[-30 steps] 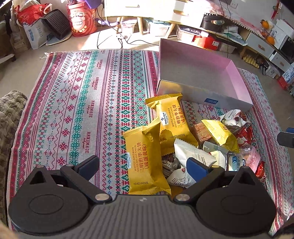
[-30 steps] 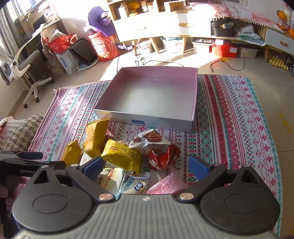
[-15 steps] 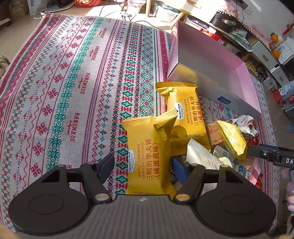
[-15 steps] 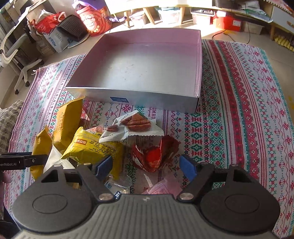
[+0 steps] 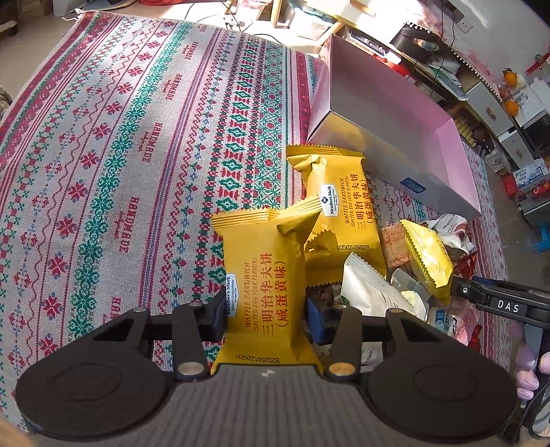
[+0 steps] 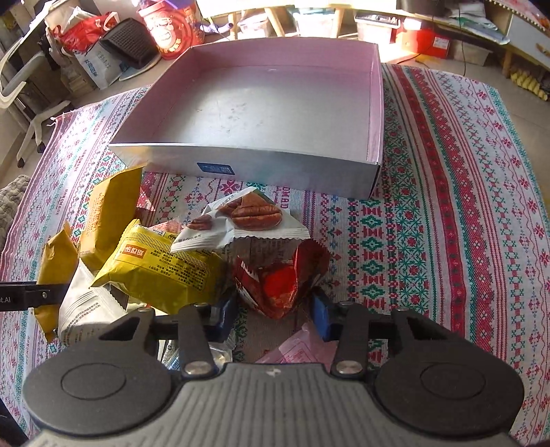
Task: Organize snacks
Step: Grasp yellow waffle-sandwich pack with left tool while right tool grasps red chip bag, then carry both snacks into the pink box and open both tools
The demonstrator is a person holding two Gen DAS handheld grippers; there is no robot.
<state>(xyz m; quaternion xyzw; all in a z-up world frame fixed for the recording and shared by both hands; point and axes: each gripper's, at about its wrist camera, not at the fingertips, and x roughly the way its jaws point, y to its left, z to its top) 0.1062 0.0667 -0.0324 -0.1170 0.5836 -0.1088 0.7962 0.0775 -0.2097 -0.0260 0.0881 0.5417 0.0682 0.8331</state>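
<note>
A pile of snack packets lies on a patterned cloth [image 5: 120, 154] in front of an empty pink box [image 6: 275, 103], also in the left wrist view [image 5: 395, 113]. My left gripper [image 5: 264, 316] has closed its jaws against both sides of a yellow waffle sandwich packet [image 5: 264, 282]. A second yellow waffle packet [image 5: 343, 206] lies behind it. My right gripper [image 6: 275, 311] straddles a crumpled red packet [image 6: 282, 278], jaws close beside it but open. A white pecan packet [image 6: 240, 220] and a yellow packet [image 6: 161, 264] lie just beyond.
White, pink and clear packets [image 6: 86, 309] lie low in the pile. The right gripper's tool [image 5: 498, 302] reaches in at the right of the left view. Floor clutter, bags and shelves [image 6: 137, 31] surround the cloth.
Both grippers moved down and forward into the pile. The left jaws narrowed onto the yellow waffle packet. The right jaws narrowed around the red packet.
</note>
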